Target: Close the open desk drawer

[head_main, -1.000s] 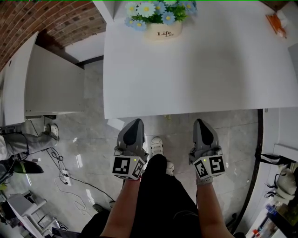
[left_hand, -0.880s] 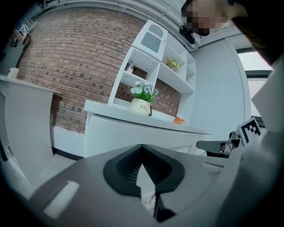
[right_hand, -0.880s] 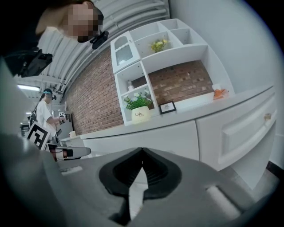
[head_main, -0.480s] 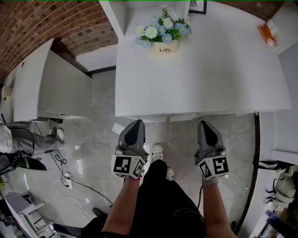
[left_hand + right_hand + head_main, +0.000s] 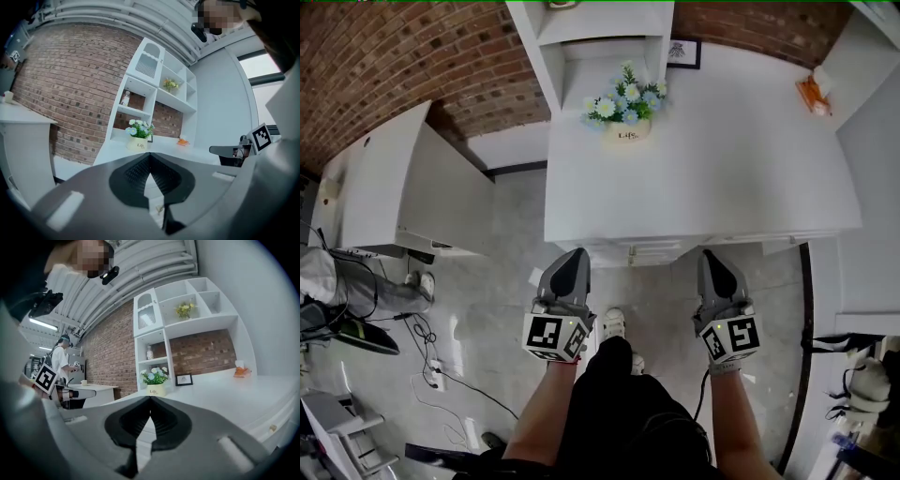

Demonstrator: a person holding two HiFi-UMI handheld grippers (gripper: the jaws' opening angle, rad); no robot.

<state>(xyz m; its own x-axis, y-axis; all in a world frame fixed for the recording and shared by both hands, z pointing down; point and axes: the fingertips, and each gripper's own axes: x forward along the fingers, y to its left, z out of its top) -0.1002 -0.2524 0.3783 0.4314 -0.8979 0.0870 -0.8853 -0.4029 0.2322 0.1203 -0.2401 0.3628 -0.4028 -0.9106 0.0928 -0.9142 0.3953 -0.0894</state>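
The drawer (image 5: 636,251) juts a little from the front edge of the desk (image 5: 722,178), its long axis running side to side, straight ahead of both tools and between them. The left gripper (image 5: 574,257) and right gripper (image 5: 706,257) are both clenched on nothing, tips just short of the front. The left looks slightly nearer, so a forward push should seat it.

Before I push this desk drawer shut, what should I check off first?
1. Drawer sticking out from the desk front: ok.
2. Left gripper empty, jaws together: ok.
3. Right gripper empty, jaws together: ok.
4. A gripper touching the drawer front: not ok, both appear short of it.
5. Drawer contents clear of the opening: cannot tell.
6. Flower pot back from the desk edge: ok.
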